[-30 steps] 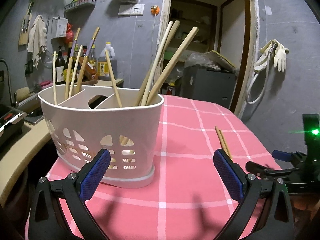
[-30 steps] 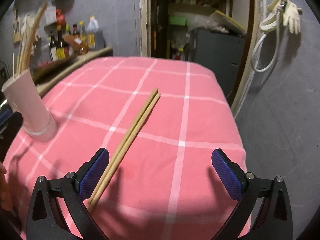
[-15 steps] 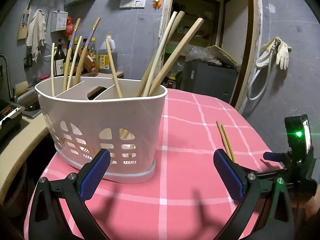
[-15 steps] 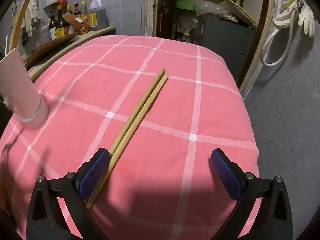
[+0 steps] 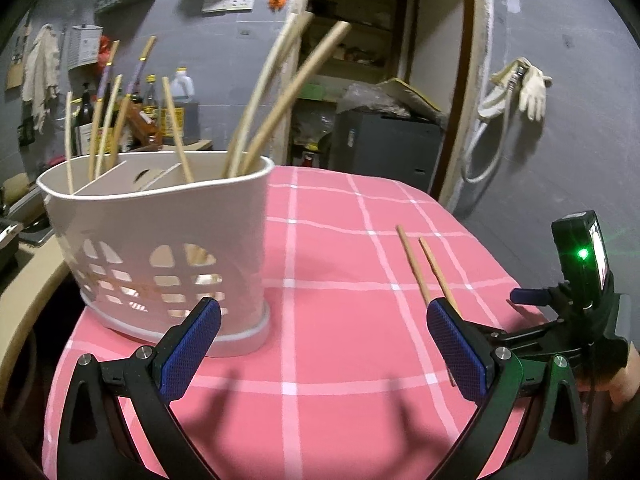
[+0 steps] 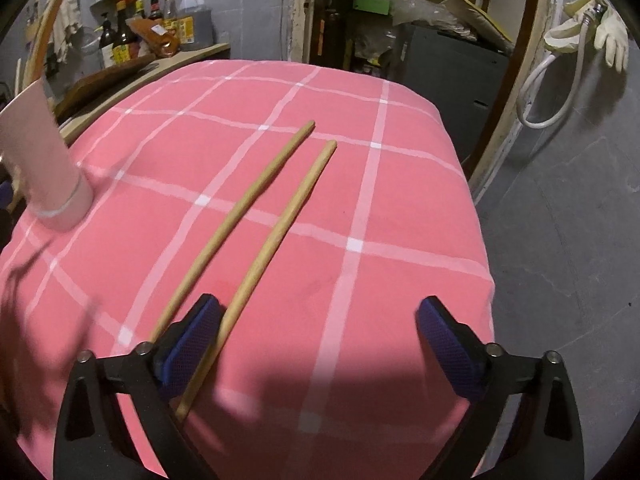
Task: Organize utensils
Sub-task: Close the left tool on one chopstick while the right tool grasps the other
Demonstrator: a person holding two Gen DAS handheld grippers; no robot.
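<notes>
We see two long pale wooden chopsticks [image 6: 256, 232] lying flat on the surface, which is covered with a pink cloth with white check lines [image 6: 360, 184]. Their long axes run from the near left toward the far right in the right wrist view, and they fan apart slightly, the far ends spread wider than the near ones. The left stick [image 6: 236, 220] passes outside the left finger of our right tongs [image 6: 320, 344], while the right stick [image 6: 280, 232] runs close along the inner face of that same blue-padded finger [image 6: 192, 344] and on beneath it; whether it touches the pad we cannot tell. The right tongs stand wide and have just been closing a little; one stick lies between the jaws at the left edge, not clamped.

Our left tongs [image 5: 320, 352] are spread wide over bare cloth, gripping nothing. Just beyond their left finger stands a white perforated plastic utensil caddy [image 5: 160, 240], upright near the surface's left edge, with wooden sticks and handles leaning out of its compartments. From the left view the two chopsticks [image 5: 424, 272] lie well right of the caddy, their near ends hidden behind the right finger.
</notes>
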